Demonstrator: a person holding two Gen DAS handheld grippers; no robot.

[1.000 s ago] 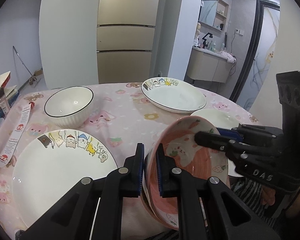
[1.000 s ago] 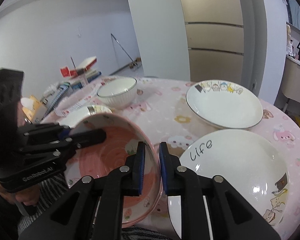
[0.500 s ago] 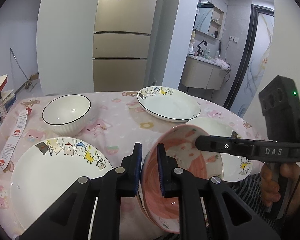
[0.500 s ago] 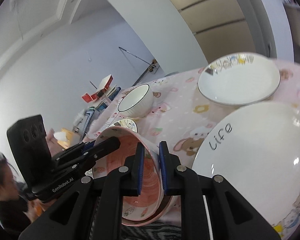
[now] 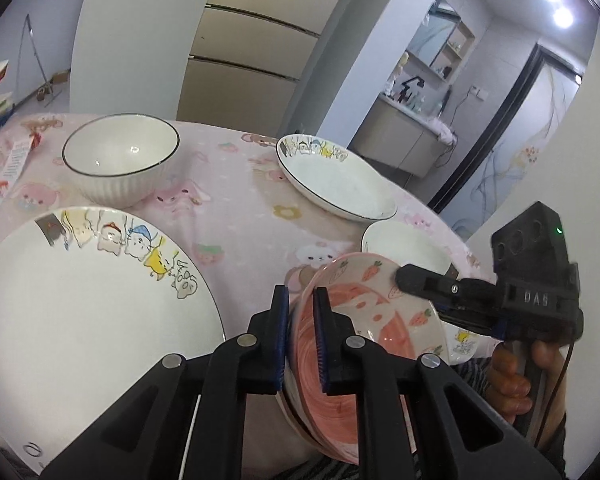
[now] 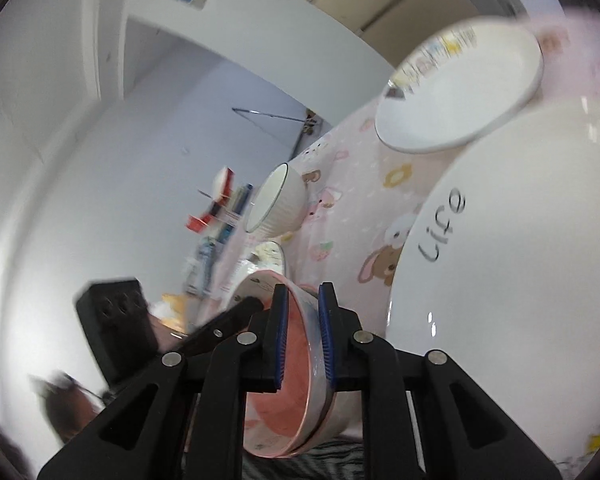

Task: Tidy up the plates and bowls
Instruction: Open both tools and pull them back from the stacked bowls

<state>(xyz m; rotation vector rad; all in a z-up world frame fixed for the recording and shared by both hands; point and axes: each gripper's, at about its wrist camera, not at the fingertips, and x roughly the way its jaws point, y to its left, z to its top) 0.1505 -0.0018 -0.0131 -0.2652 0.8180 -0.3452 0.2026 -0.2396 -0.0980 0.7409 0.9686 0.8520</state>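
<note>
Nearest in the left wrist view, the left gripper (image 5: 301, 332) has its fingers pinched narrow on the near rim of the pink bowl (image 5: 364, 320), which is tilted over the worktop's (image 5: 236, 216) front edge. Only this view shows the person's hand (image 5: 516, 372) gripping the right tool. The right gripper (image 6: 303, 340) likewise clamps the bowl's opposite rim, and its view alone shows what looks like two stacked rims and the "Life" plate (image 6: 512, 280). Farther off lie the cartoon plate (image 5: 80, 296), a ribbed white bowl (image 5: 120, 158) and a deep plate (image 5: 336, 176). Compared with a second ago, the right view has rolled sharply, so the worktop now slants, and the bowl sits lower.
</note>
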